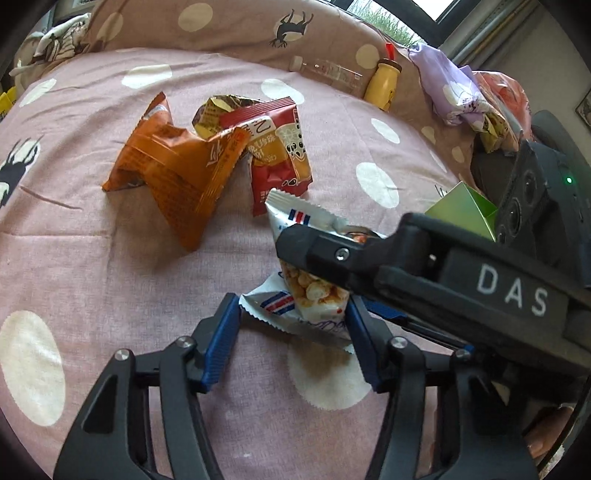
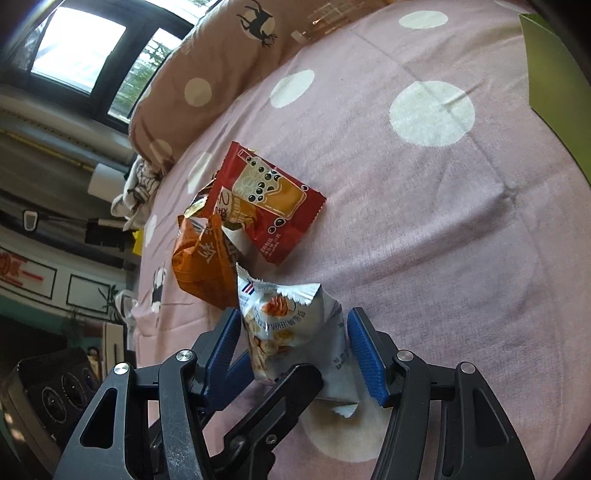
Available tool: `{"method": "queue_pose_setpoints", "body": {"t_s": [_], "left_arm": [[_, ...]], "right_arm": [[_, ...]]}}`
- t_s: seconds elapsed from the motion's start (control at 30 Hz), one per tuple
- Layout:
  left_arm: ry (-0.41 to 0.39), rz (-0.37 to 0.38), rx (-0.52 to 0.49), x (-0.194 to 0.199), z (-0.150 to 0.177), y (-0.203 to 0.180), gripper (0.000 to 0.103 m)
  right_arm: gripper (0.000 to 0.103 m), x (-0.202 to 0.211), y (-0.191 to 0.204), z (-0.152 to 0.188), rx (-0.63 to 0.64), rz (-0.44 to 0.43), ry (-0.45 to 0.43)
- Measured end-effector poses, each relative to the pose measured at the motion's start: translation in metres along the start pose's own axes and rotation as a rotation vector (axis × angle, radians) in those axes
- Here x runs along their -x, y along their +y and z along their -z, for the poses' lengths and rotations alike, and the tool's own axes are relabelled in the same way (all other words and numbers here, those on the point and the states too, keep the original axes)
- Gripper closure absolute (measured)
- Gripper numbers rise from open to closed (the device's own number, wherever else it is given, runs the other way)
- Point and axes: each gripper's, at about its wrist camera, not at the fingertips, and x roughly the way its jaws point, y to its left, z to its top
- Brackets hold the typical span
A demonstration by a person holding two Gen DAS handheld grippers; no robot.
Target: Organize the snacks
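Note:
A white snack packet (image 1: 314,295) with a popcorn picture lies on the pink dotted bed cover; it also shows in the right wrist view (image 2: 291,328). My left gripper (image 1: 293,332) is open around its near end. My right gripper (image 2: 293,347) is open, its blue pads either side of the packet; its black finger (image 1: 332,258) crosses over the packet in the left wrist view. An orange packet (image 1: 177,173), a red bubble-tea packet (image 1: 280,151) and a gold-brown packet (image 1: 214,110) lie heaped beyond.
A yellow bottle (image 1: 384,83) and a clear plastic bottle (image 1: 328,74) lie by the brown pillow (image 1: 221,26) at the back. A green box (image 1: 465,210) sits at the right, also seen in the right wrist view (image 2: 546,74). Purple cloth (image 1: 450,88) is at the right.

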Motion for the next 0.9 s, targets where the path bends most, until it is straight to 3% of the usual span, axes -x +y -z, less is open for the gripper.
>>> {"method": "queue_pose_setpoints", "body": {"t_s": [0.07, 0.1, 0.13, 0.3, 0.9], "left_arm": [[-0.009, 0.004, -0.018, 0.001, 0.0, -0.001, 0.051], [-0.006, 0.021, -0.026, 0.001, 0.0, -0.003, 0.069], [-0.003, 0.023, -0.028, 0.001, 0.0, -0.004, 0.071], [-0.029, 0.001, -0.056, 0.008, 0.002, -0.009, 0.071], [-0.242, -0.007, -0.164, 0.054, 0.009, -0.041, 0.071]], "right_arm": [[0.044, 0.0, 0.003, 0.002, 0.035, 0.024, -0.005], [0.048, -0.001, 0.004, 0.003, 0.047, 0.031, -0.003], [0.05, -0.001, 0.006, 0.004, 0.055, 0.033, -0.002], [0.052, 0.005, 0.012, 0.008, 0.083, 0.029, -0.024], [0.052, 0.067, 0.036, 0.02, 0.18, -0.042, -0.232]]}}
